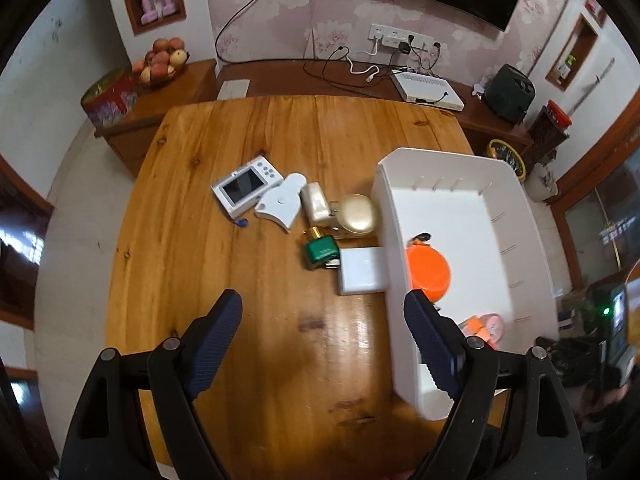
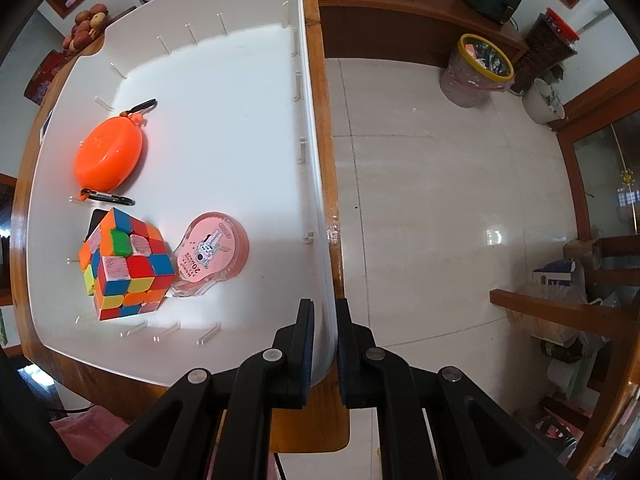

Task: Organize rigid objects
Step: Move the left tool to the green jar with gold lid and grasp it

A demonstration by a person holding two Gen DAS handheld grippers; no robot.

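Right gripper point(image 2: 322, 320): my jaws pinch the near right wall of the white bin point(image 2: 240, 128), steadying it.
Left gripper point(image 1: 322, 316): jaws wide apart, empty, above bare table point(image 1: 240, 280).
Bin contents: cube point(image 2: 124, 264), pink case point(image 2: 212, 256), orange case point(image 2: 108, 156).
Still loose: white box point(image 1: 362, 270), green bottle point(image 1: 320, 250), gold case point(image 1: 358, 214), small screen point(image 1: 248, 186), just left of bin.
Next move: I judge the white box nearest; reach forward, close on it.

From my left wrist view, the white bin point(image 1: 460, 216) is motion-blurred along its near wall, and its rim hides part of the orange case point(image 1: 430, 274). Lower right, my gripper finger point(image 1: 434, 344) covers most of the pink tape dispenser point(image 1: 490, 325), and I cannot see the cube.
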